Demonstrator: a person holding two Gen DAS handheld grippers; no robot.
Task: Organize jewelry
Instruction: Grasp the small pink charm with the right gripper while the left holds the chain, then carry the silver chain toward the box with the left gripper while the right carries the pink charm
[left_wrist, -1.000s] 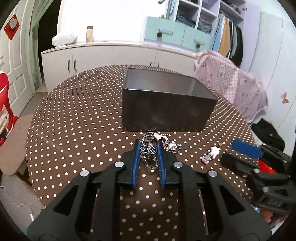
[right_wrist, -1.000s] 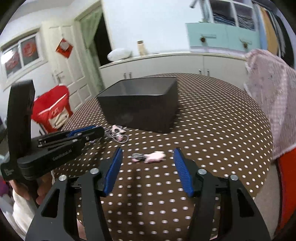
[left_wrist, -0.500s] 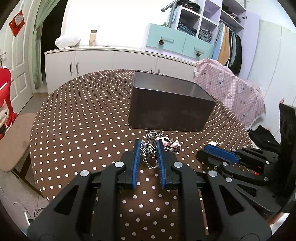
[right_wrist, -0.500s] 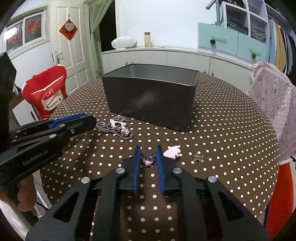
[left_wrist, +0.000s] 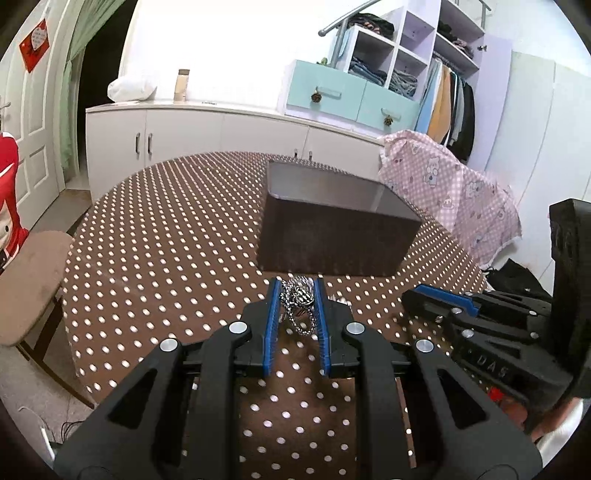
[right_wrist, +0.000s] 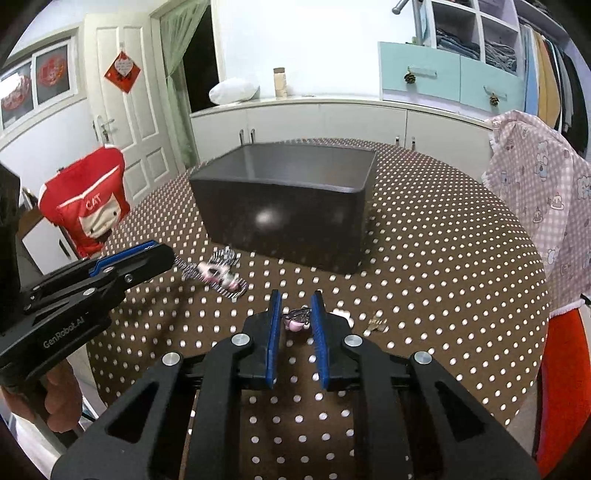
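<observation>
**Both claws clamped on jewelry beside the dark box**

The left claw (left_wrist: 295, 291) is drawn in narrow on a silver chain necklace with a checkered metal pendant (left_wrist: 300, 301), the links bunched between its blue pads and a loop hanging below them. In the right wrist view the rest of that chain, with a pink charm on it, trails off the claw's tip, just above the round table covered in brown cloth with white polka dots (right_wrist: 443, 258).

The right claw (right_wrist: 295, 308) has just been closing and now pinches a small pink charm with a dark metal clasp (right_wrist: 295, 320) between its pads, low over the cloth. A small gold-coloured trinket (right_wrist: 376, 325) lies on the table just to the right of it.

The open dark grey rectangular box (right_wrist: 288, 221) stands on the table beyond both claws, near them but apart. A person's hand (right_wrist: 55, 398) grips the left tool's handle.
</observation>
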